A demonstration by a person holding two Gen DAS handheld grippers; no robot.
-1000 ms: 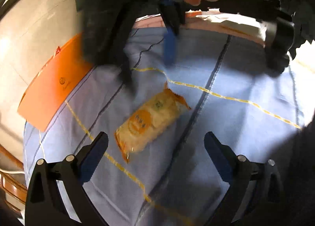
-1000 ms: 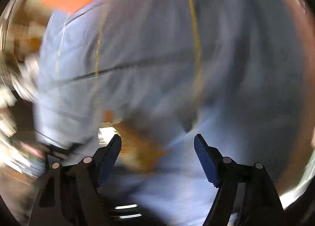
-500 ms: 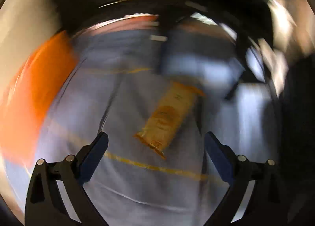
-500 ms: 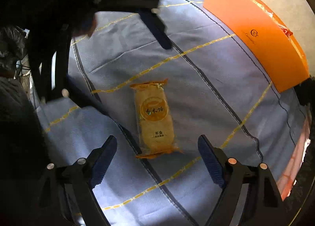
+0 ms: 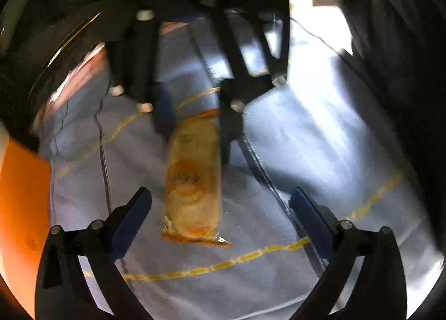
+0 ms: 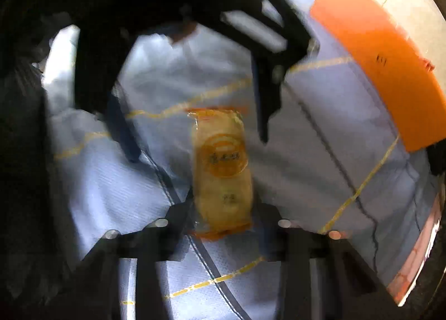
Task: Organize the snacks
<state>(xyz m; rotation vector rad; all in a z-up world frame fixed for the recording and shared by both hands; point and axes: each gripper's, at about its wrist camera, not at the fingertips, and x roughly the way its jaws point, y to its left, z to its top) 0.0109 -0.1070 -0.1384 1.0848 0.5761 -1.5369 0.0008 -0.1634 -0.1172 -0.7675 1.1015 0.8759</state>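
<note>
Your right gripper (image 6: 223, 222) is closing on the near end of the snack (image 6: 221, 169), fingers flanking the pack; blur is hiding whether they are touching it. Your left gripper (image 5: 220, 208) is hanging spread wide over the opposite end, gripping nothing. The snack is lying flat on the blue cloth (image 5: 320, 130), with the orange box (image 6: 384, 69) well apart. Squeeze gently, I judge: the wrapper crushes easily.

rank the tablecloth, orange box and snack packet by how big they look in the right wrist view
1. tablecloth, spreads over most of the view
2. orange box, a wide slab at the upper right
3. snack packet, smallest, though it lies nearer the camera than the box, with the right claw closed on its near end
</note>
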